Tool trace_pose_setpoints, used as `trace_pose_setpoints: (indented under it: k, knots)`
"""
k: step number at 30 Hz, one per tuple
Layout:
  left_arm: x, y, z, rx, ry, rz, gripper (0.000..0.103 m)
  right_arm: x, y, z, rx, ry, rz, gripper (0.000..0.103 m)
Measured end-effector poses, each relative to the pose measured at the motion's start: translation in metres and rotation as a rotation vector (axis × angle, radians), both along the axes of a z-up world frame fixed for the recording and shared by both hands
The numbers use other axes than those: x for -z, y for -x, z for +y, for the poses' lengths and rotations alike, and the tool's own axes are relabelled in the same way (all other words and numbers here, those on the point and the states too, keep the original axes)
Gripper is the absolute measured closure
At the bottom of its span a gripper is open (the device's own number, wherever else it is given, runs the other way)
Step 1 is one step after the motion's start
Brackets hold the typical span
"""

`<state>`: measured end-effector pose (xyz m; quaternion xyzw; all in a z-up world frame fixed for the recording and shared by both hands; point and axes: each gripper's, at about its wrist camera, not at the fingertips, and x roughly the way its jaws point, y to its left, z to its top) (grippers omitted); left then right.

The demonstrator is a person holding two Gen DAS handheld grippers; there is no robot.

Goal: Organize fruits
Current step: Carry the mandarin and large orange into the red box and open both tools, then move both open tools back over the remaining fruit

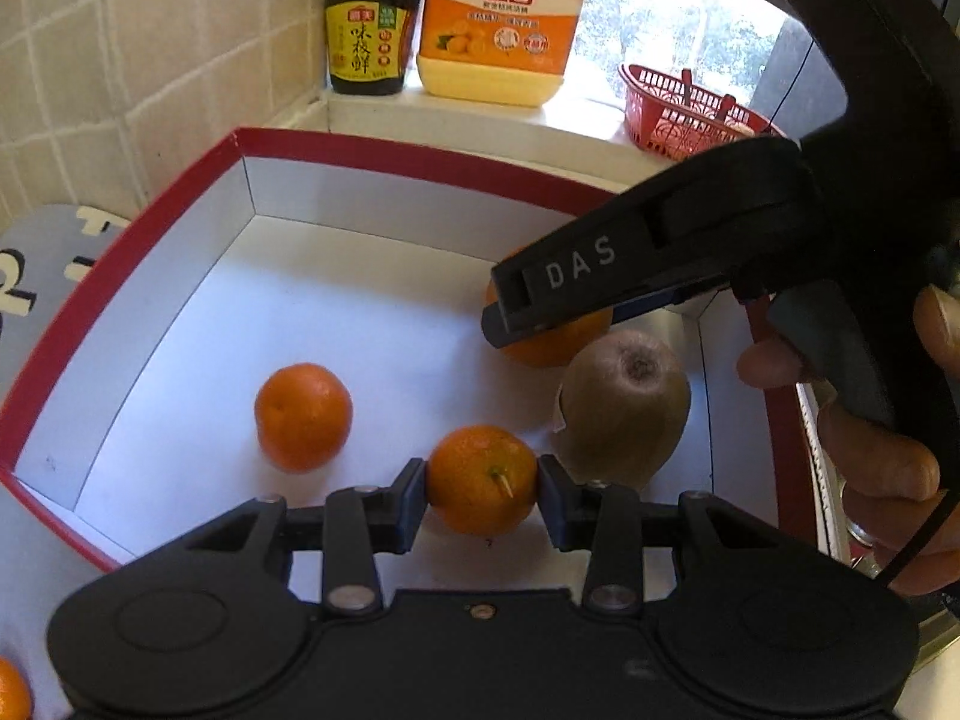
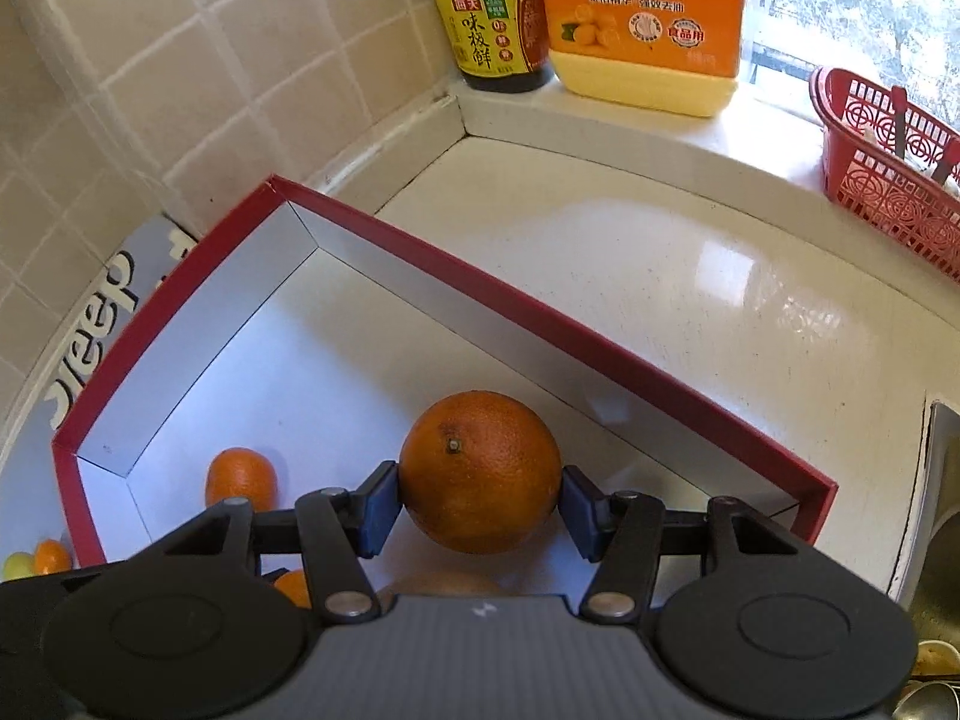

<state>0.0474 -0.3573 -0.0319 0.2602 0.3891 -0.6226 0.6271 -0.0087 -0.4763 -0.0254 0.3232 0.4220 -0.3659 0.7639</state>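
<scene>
From the left wrist camera, the left gripper is clamped on a small mandarin, both blue pads pressed to its sides. Its skin is bright orange and dimpled, and a pale green stem stub juts toward 4 o'clock. It sits low inside the red-rimmed box, over the white floor. A second mandarin lies loose at 9 o'clock from it, and a brown kiwi stands just beside it at 2 o'clock, its dark end turned up toward the camera. At 1 o'clock the right gripper reaches in from the right. It covers most of an orange, so only the fruit's lower edge shows. Another orange fruit is cut off at the bottom left corner.

From the right wrist camera, the right gripper holds the orange between its pads, inside the box near the right wall. The orange is round and pitted, with its dark stem button facing up toward 12 o'clock. A mandarin lies at 9 o'clock, partly behind the gripper linkage. More fruit below is mostly hidden by the gripper body.
</scene>
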Motion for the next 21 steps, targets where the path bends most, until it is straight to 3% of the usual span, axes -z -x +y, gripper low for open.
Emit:
trace_pose_setpoints:
  k: [2, 4, 9, 15, 21]
  knots:
    - [0.002, 0.000, 0.000, -0.003, -0.012, 0.003, 0.055, 0.000, -0.001, -0.001, -0.002, 0.002, 0.001, 0.044]
    - [0.003, -0.001, -0.003, -0.022, -0.009, -0.005, 0.038, 0.000, -0.001, -0.002, -0.004, 0.000, 0.005, 0.043]
    - [-0.016, -0.004, 0.015, -0.043, 0.045, -0.013, 0.034, -0.016, 0.006, 0.003, -0.002, 0.032, -0.006, 0.042]
    - [-0.066, -0.020, 0.059, -0.132, 0.139, -0.059, 0.033, -0.071, 0.016, 0.017, -0.021, 0.161, -0.072, 0.042]
    - [-0.132, -0.058, 0.128, -0.319, 0.243, -0.155, 0.033, -0.127, 0.005, 0.039, -0.107, 0.234, -0.198, 0.041]
